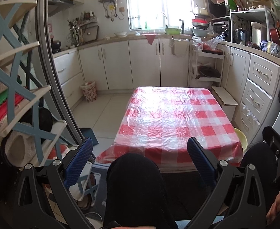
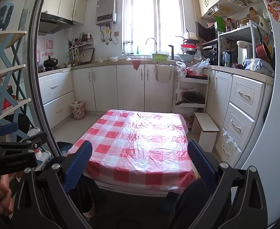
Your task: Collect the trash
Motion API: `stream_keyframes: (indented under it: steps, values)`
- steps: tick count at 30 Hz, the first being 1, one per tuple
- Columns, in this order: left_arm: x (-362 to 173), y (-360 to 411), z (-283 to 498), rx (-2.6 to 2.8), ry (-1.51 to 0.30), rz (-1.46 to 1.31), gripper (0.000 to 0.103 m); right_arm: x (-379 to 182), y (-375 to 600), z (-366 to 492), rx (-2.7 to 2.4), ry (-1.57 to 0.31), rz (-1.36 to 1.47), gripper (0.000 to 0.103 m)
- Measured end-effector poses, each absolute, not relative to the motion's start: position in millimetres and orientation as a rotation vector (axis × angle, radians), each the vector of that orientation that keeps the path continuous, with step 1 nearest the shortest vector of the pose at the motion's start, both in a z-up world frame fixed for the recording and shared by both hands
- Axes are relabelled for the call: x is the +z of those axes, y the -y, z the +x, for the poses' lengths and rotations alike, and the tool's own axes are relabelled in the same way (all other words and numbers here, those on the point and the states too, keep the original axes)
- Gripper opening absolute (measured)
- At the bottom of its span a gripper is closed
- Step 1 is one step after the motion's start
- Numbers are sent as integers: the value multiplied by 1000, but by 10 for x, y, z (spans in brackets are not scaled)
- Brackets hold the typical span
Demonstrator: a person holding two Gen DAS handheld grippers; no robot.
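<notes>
A low table with a red-and-white checked plastic cloth [image 1: 170, 114] stands in front of me; it also shows in the right wrist view [image 2: 140, 143]. I see no trash on it. A floral waste basket [image 1: 88, 91] stands on the floor by the far left cabinets, also seen in the right wrist view [image 2: 77, 109]. My left gripper [image 1: 140, 152] is open and empty above a dark-clothed knee. My right gripper [image 2: 140, 154] is open and empty before the table's near edge. The left gripper's body shows at the left of the right wrist view.
A shelf rack [image 1: 16, 95] and a door frame [image 1: 50, 66] stand at the left. A small white stool [image 2: 206, 127] and a trolley [image 2: 191, 95] stand right of the table. A yellow basin [image 1: 242, 137] sits by the table's right corner. Drawers [image 2: 243, 114] line the right.
</notes>
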State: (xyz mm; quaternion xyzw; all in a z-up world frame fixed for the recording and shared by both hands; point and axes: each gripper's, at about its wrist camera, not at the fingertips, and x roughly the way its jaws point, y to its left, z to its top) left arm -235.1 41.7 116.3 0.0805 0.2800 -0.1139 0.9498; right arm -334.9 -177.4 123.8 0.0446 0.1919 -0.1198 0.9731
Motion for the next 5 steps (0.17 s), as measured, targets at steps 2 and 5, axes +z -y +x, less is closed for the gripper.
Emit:
stream_keyframes:
  steps: [2,5]
  values:
    - [1150,-426,-2335,-225,-577,156,95,1243,1782,-3357,-243,-384,86,96]
    - [1130,-447,-2313,-229,-590,148,95,1246,1784,-3355,-242,-384,83,96]
